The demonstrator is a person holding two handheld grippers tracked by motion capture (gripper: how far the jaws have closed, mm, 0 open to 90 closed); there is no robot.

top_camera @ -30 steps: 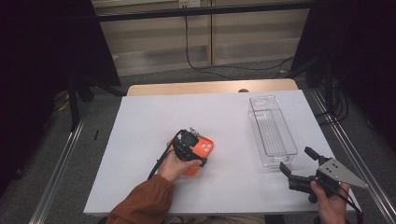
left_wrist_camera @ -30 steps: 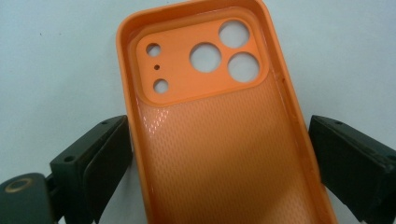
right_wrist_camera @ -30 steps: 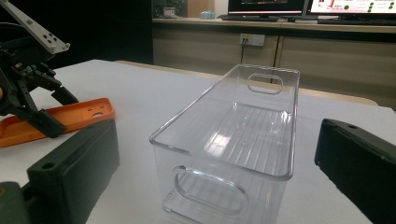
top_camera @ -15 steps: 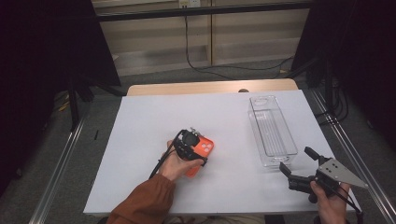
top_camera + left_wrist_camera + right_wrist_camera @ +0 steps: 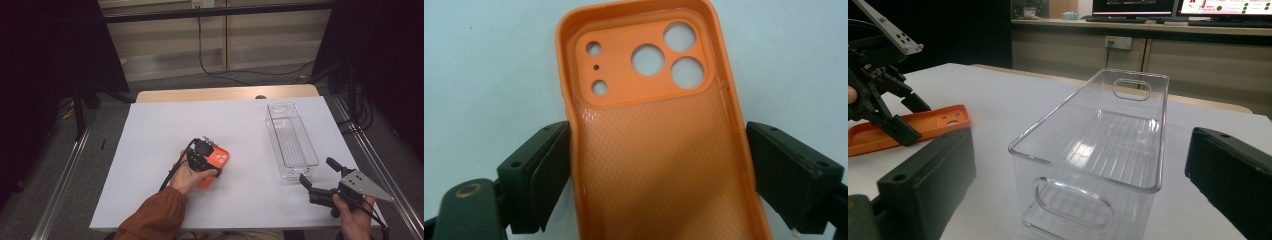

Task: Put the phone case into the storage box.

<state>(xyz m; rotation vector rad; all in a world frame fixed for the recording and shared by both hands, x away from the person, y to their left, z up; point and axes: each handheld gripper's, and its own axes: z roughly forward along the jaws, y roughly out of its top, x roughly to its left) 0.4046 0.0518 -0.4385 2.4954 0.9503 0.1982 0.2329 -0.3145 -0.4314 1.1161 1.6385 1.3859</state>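
An orange phone case (image 5: 649,150) lies inside-up on the white table (image 5: 150,150), camera cutouts at its far end. My left gripper (image 5: 656,165) straddles it. Its jaws have just been closing, with the case between them, and both pads now sit against the case's long sides. In the high view the left gripper (image 5: 206,150) sits over the case (image 5: 222,159) near the table's middle, a hand behind it. My right gripper (image 5: 316,170) hovers open near the front right, pointing at a clear plastic bin (image 5: 291,137). Between its wide-apart jaws, the right gripper (image 5: 1078,185) frames the bin (image 5: 1098,130).
The clear bin is a long tub with handle cutouts at each end, standing along the table's right side. The right gripper view shows the left gripper (image 5: 883,100) and case (image 5: 923,125) at its left. Metal rails flank the table; a wooden strip borders the far edge.
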